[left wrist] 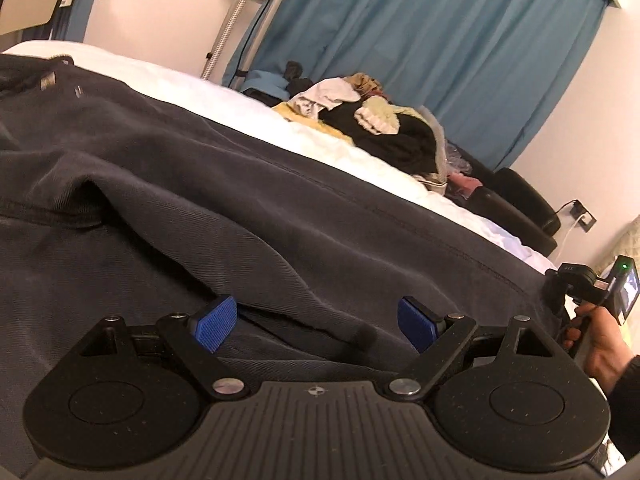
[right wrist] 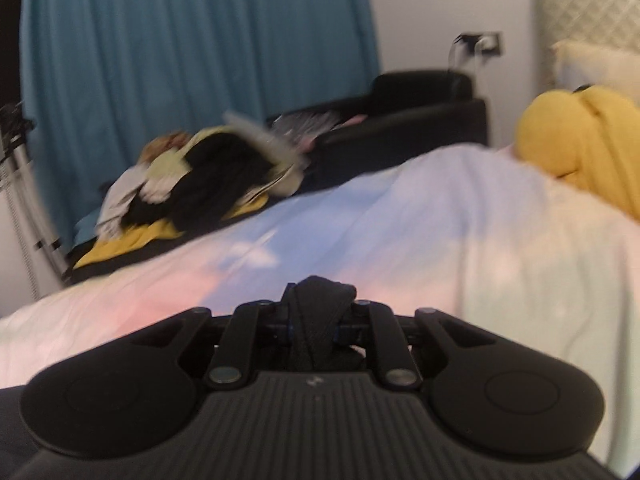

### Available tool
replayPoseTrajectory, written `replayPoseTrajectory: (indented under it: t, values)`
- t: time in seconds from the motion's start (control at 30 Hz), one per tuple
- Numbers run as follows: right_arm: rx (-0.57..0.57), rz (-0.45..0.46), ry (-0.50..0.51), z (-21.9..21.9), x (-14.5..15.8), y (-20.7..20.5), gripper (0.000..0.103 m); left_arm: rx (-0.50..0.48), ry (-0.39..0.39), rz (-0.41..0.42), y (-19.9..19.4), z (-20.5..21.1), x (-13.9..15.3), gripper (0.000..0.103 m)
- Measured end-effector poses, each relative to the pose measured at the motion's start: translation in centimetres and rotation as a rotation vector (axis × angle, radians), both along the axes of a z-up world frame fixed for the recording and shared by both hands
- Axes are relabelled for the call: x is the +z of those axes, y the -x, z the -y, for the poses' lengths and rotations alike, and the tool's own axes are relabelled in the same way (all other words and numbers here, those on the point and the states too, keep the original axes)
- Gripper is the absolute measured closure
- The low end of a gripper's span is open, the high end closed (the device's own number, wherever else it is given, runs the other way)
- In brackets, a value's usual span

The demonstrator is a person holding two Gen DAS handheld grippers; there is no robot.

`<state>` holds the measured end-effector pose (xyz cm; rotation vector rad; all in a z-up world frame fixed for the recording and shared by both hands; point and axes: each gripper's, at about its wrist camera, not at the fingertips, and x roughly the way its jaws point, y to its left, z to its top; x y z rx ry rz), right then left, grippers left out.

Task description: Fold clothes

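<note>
You face a white-sheeted bed [left wrist: 360, 148]; blue curtains [left wrist: 440, 40] hang on the far side, a black armchair [right wrist: 420, 108] stands beside white walls [left wrist: 600, 100], a quilted headboard [right wrist: 592, 12] right.

Bed [left wrist: 320, 140] with white sheet, rumpled, runs across both views. Dark grey garment [left wrist: 200, 184] lies spread on it, covers most of near side in left wrist view, folds and seams showing. Pile of clothes [left wrist: 376, 120] sits at far edge of bed, near blue curtain side: black, white, cream and yellow pieces mixed, yellow one at bottom touching sheet. Right wrist view: yellow cloth bundle [right wrist: 580, 148] lies on sheet at head end, just beside pale pillow [right wrist: 592, 66]. Same pile [right wrist: 208, 176] blurred at far edge.
</note>
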<state>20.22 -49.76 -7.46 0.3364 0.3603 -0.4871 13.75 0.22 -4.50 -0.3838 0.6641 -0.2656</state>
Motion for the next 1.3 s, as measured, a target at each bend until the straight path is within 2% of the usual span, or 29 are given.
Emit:
replayPoseTrajectory:
  t: [0.07, 0.2, 0.33, 0.37, 0.43, 0.5, 0.6, 0.7, 0.77, 0.83, 0.9, 1.07, 1.2, 1.3]
  values:
    - [-0.011, -0.032, -0.017, 1.3, -1.0, -0.3, 0.087, -0.008, -0.008, 0.008, 0.0, 0.2, 0.0, 0.012]
    - [0.035, -0.130, -0.027, 2.0, -5.6, -2.0, 0.080, -0.012, -0.034, -0.001, -0.5, 0.5, -0.5, 0.012]
    - [0.045, -0.120, -0.013, 1.7, -6.5, -2.4, 0.068, -0.009, -0.053, -0.005, -0.9, 0.6, -0.7, 0.012]
    - [0.051, -0.114, -0.018, 1.7, -6.3, -2.3, 0.064, -0.009, -0.056, -0.002, -0.9, 0.5, -0.6, 0.012]
    - [0.066, -0.092, -0.046, 1.8, -5.9, -1.6, 0.043, -0.005, -0.064, 0.005, -0.9, 0.5, -0.5, 0.012]
    - [0.086, -0.065, -0.059, 1.6, -5.0, -0.5, 0.036, -0.004, -0.069, 0.010, -0.8, 0.6, -0.3, 0.012]
    - [0.129, -0.044, -0.046, 1.1, -3.2, 1.4, 0.036, -0.015, -0.084, 0.022, -0.5, 0.8, 0.0, 0.012]
    - [0.162, -0.005, -0.077, 0.6, -1.2, 3.8, 0.036, -0.027, -0.115, 0.043, -0.1, 1.2, 0.5, 0.012]
    - [0.176, 0.026, -0.091, 0.1, 0.2, 5.7, 0.035, -0.038, -0.160, 0.068, 0.4, 1.7, 0.9, 0.012]
    - [0.180, 0.053, -0.064, -0.9, 1.7, 7.6, 0.030, -0.052, -0.220, 0.098, 0.9, 2.3, 1.2, 0.012]
    - [0.212, 0.079, -0.079, -1.8, 2.6, 9.3, 0.029, -0.066, -0.249, 0.117, 1.4, 2.7, 1.4, 0.012]
    - [0.328, 0.074, -0.094, -4.4, 4.1, 12.5, 0.027, -0.101, -0.274, 0.154, 2.7, 3.1, 2.0, 0.012]
    - [0.408, 0.049, -0.111, -6.6, 4.6, 14.7, 0.022, -0.105, -0.279, 0.189, 3.7, 3.3, 2.7, 0.012]
    - [0.458, 0.075, -0.104, -7.7, 5.5, 16.3, 0.017, -0.105, -0.281, 0.210, 4.5, 3.4, 3.2, 0.010]
